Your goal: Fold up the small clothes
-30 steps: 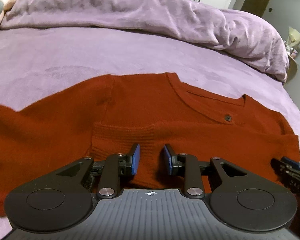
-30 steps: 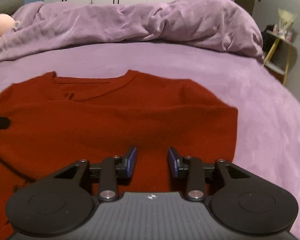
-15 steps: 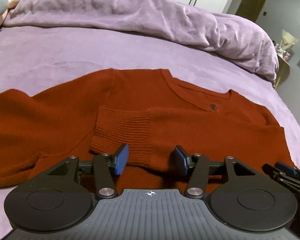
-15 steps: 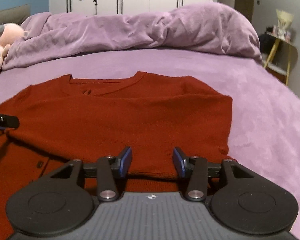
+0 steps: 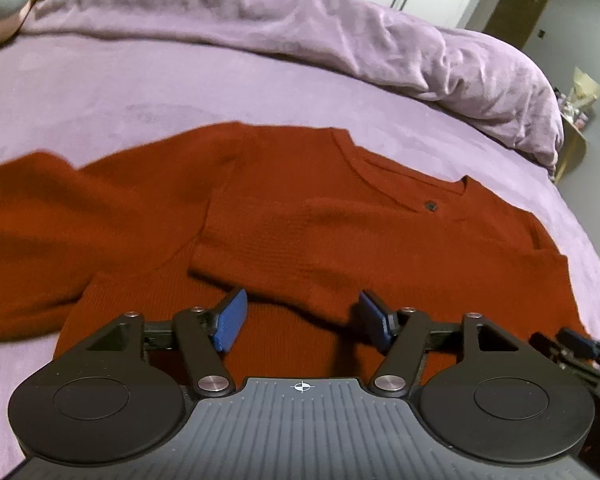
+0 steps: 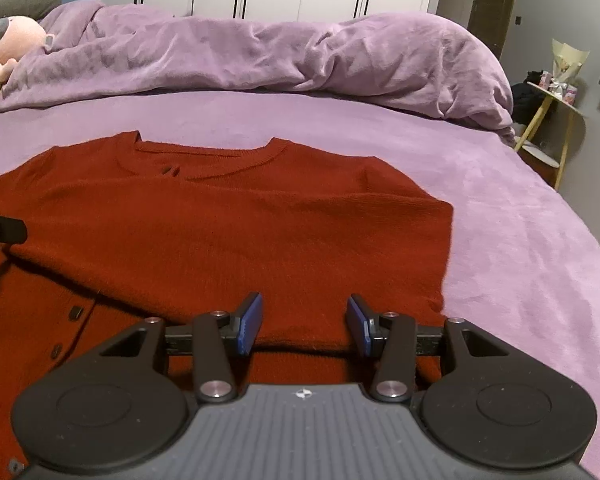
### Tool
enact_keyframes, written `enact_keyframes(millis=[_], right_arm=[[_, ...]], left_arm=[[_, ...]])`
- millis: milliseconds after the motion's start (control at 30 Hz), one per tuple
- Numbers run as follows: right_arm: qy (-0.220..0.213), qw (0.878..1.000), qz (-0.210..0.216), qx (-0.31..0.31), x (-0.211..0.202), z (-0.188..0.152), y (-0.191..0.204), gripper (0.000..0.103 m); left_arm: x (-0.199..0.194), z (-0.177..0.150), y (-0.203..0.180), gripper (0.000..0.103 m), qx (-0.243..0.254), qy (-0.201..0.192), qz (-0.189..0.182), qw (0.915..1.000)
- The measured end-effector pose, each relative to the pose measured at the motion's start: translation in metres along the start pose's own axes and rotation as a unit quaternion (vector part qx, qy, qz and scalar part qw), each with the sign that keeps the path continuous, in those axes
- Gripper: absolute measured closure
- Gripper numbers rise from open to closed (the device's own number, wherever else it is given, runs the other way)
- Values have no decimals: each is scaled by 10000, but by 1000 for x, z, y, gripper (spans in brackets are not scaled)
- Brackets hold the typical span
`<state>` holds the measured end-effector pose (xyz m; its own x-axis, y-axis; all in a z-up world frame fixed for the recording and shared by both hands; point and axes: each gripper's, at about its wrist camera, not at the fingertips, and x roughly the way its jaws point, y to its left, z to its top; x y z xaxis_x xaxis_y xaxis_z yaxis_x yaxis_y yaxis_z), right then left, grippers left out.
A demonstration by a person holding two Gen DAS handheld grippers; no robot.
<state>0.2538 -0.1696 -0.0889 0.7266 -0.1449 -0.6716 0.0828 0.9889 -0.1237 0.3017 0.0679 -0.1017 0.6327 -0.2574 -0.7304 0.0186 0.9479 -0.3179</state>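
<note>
A rust-red knitted cardigan (image 5: 300,216) lies flat on the purple bed, its neckline away from me. One sleeve is folded across the chest; its ribbed cuff (image 5: 236,248) rests on the body. The other sleeve (image 5: 60,216) spreads out to the left. My left gripper (image 5: 302,322) hovers over the lower front just below the cuff. Its jaws are opening, with nothing pressed between them. In the right wrist view the folded sleeve's edge (image 6: 300,336) runs just ahead of my right gripper (image 6: 304,324), which stands open above the cardigan (image 6: 228,224). Small dark buttons (image 6: 75,313) show at lower left.
A bunched purple duvet (image 6: 260,52) lies across the far side of the bed (image 6: 520,240). A pink plush toy (image 6: 4,44) sits at the far left. A small side table (image 6: 556,100) with a bouquet stands past the bed's right edge, white wardrobes behind.
Both grippers have let go of the folded sleeve, spread their jaws and drawn back toward me. The cuff now lies loose on the cardigan's body.
</note>
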Motion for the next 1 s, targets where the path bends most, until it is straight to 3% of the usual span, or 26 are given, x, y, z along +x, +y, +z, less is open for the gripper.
enact_keyframes(millis=[233,333,400,500,567,667,733,800,900,967,1000], right_arm=[[130,9998,-91,-114,-6,-2,-2,55],[301,9995,-83,-72,-12,4,-1,49],[382,9990,167,134,-23,3,-2,40],[278,9958,646,593,-47,-14,-3,38],[223,9921,909,831,-63,-32,-2,37],[202,9863,1180,1133,-78,-54,-1,36],[184,9828,1287,1312,-85,-62,-1,36],[216,9817,1344,1334,-87,-63,1,36],[249,9815,1392,1291,-86,-57,3,36],[268,9811,1402,1309,-85,-54,5,36],[272,9809,1416,1302,-85,-55,5,36]], left_arm=[[-15,-3,10,35,-312,81,-136,9994],[-33,-8,27,34,-764,88,-321,9965],[-51,-16,47,32,-1182,19,-380,9923],[-90,-33,91,26,-1831,-370,-344,9818],[-114,-44,127,25,-2238,-655,-22,9724],[-143,-60,185,25,-2991,-1066,463,9471],[-158,-69,225,27,-3582,-1335,646,9218],[-167,-76,253,27,-3924,-1621,739,9024],[-170,-86,293,31,-4538,-1977,502,8674],[-168,-95,316,44,-5074,-2132,311,8343],[-167,-97,322,45,-5233,-2260,241,8213]])
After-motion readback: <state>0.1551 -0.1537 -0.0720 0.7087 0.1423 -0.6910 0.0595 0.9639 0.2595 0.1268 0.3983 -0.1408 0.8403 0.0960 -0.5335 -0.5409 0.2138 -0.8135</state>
